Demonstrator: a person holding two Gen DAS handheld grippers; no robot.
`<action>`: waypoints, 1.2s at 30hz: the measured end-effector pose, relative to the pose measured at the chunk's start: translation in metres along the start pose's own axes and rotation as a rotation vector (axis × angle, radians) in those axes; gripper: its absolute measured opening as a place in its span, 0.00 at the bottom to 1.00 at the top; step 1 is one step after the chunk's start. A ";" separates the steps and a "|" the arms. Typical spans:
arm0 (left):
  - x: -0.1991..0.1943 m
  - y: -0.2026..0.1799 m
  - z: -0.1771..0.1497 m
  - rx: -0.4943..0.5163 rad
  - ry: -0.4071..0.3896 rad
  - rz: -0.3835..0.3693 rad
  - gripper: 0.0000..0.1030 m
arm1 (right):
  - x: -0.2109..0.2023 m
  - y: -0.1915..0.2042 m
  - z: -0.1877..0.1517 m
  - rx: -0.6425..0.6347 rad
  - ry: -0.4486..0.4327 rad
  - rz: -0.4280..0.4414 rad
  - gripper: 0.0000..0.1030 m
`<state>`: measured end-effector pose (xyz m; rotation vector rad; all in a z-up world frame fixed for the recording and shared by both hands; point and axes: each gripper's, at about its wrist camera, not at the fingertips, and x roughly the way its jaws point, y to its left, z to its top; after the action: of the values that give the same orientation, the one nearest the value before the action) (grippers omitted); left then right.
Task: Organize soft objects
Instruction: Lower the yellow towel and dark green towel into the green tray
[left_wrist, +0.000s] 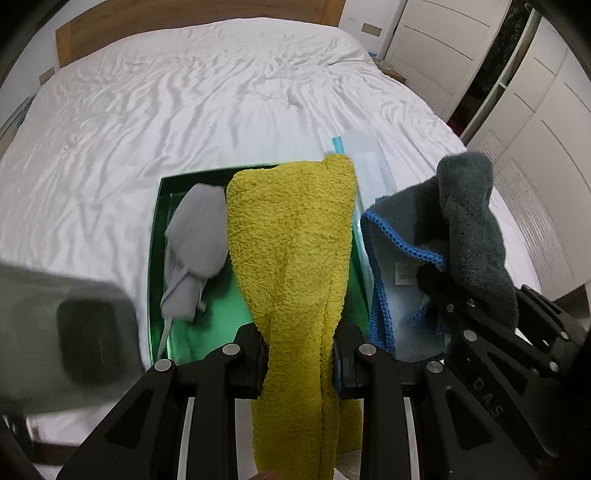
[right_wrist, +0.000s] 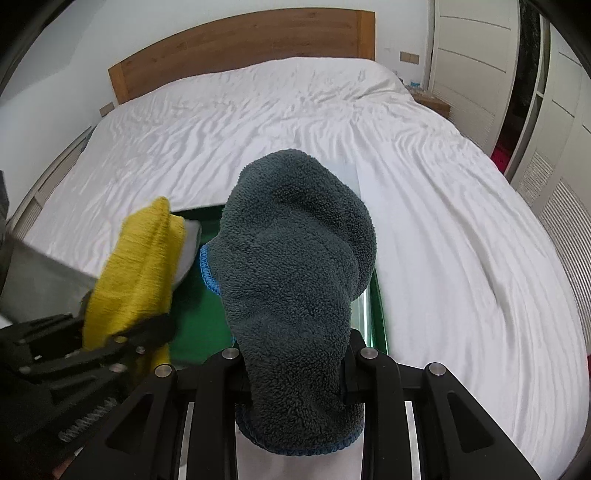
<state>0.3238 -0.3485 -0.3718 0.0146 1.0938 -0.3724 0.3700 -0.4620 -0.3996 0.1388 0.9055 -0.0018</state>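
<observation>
My left gripper (left_wrist: 299, 354) is shut on a yellow terry cloth (left_wrist: 291, 236) that drapes over a green box (left_wrist: 157, 236) on the bed. A grey cloth (left_wrist: 197, 240) lies inside the box at its left. My right gripper (right_wrist: 295, 369) is shut on a dark grey fleece cloth with blue edging (right_wrist: 295, 258), held above the box's right side (right_wrist: 378, 317). In the left wrist view the right gripper (left_wrist: 480, 306) and its grey-blue cloth (left_wrist: 469, 221) are at the right. In the right wrist view the left gripper (right_wrist: 122, 339) with the yellow cloth (right_wrist: 136, 269) is at the left.
The box rests on a white rumpled bed (right_wrist: 443, 221) with a wooden headboard (right_wrist: 240, 40). A clear plastic lid or sheet (left_wrist: 364, 155) lies beyond the box. White wardrobes (right_wrist: 476, 66) stand to the right.
</observation>
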 end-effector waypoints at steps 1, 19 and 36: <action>0.006 0.000 0.005 -0.002 -0.004 0.014 0.22 | 0.005 0.000 -0.001 0.000 -0.004 0.001 0.25; 0.057 0.016 0.033 -0.037 -0.017 0.116 0.22 | 0.087 0.007 0.033 0.001 -0.004 -0.024 0.25; 0.090 0.027 0.030 0.014 0.023 0.165 0.22 | 0.141 0.012 0.037 -0.005 0.062 -0.053 0.25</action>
<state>0.3938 -0.3552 -0.4402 0.1212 1.1043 -0.2321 0.4869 -0.4464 -0.4858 0.1108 0.9709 -0.0442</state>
